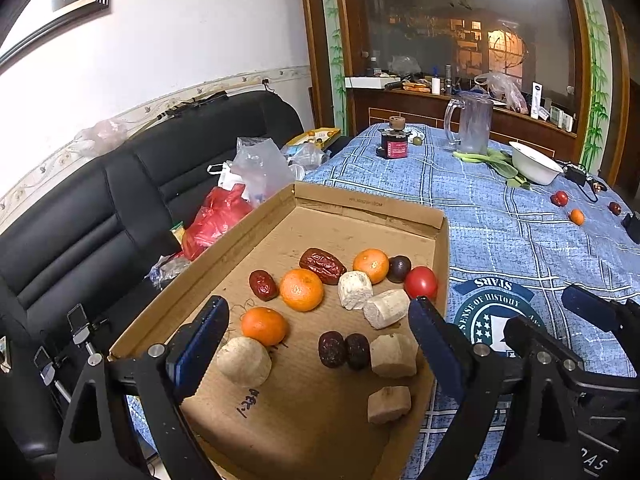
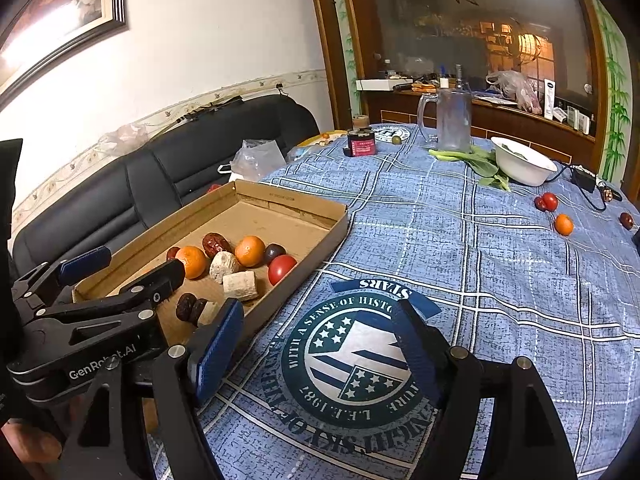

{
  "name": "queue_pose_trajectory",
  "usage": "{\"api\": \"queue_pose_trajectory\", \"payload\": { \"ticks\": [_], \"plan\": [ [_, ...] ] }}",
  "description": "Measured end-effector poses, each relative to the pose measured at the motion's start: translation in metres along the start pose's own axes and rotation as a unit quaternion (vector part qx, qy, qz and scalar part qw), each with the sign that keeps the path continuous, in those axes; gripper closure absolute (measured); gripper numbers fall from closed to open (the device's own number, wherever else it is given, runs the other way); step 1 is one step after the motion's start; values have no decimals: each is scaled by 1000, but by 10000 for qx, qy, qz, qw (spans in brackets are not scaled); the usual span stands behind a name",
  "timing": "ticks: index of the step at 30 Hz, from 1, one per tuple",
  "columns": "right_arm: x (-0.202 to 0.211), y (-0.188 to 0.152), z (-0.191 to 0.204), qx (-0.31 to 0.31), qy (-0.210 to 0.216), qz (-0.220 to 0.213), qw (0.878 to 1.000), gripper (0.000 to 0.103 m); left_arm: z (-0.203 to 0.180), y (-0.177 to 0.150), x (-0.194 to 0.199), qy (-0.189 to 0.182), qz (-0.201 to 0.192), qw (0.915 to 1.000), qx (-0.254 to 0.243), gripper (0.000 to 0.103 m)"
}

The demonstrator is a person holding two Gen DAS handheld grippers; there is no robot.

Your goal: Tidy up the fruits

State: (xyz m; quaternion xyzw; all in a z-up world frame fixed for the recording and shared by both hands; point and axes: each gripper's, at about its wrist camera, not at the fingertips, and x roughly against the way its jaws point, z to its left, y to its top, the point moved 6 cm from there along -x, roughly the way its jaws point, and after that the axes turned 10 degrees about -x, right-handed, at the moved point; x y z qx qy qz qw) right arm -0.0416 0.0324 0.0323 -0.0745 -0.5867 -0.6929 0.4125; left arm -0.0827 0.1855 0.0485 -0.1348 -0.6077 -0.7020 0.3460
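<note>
A shallow cardboard tray [image 1: 442, 248] on the blue checked tablecloth holds three oranges [image 1: 301, 289], red dates [image 1: 322, 265], dark dates [image 1: 331, 349], a tomato [image 1: 421, 282], a dark plum [image 1: 399, 268] and several pale chunks [image 1: 386, 307]. My left gripper [image 1: 319, 308] hovers open over the tray's near half, nothing between its fingers. My right gripper [image 2: 316, 314] stands open above the round emblem [image 2: 352, 360], right of the tray [image 2: 320, 236], and holds nothing. Far right on the cloth lie a loose tomato [image 2: 550, 201], an orange [image 2: 563, 224] and a date [image 2: 626, 220].
At the table's far end stand a white bowl [image 2: 524, 166], leafy greens [image 2: 480, 162], a clear pitcher [image 2: 452, 120] and a dark jar [image 2: 361, 142]. A cable and adapter [image 2: 582, 180] lie by the bowl. A black sofa [image 1: 100, 208] with plastic bags [image 1: 256, 168] runs along the left.
</note>
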Motion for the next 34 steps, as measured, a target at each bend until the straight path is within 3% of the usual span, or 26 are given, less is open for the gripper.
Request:
{"api": "queue_pose_trajectory", "payload": {
  "ticks": [21, 28, 34],
  "plan": [
    [-5, -1, 0, -23, 35, 47, 10000, 22, 0, -2, -4, 24, 27, 10000, -11, 12],
    [-5, -1, -3, -72, 56, 47, 9999, 22, -3, 1, 0, 206, -168, 9994, -221, 12],
    [3, 3, -14, -153, 6, -28, 9999, 22, -15, 8, 1, -50, -99, 9997, -216, 12]
  ]
}}
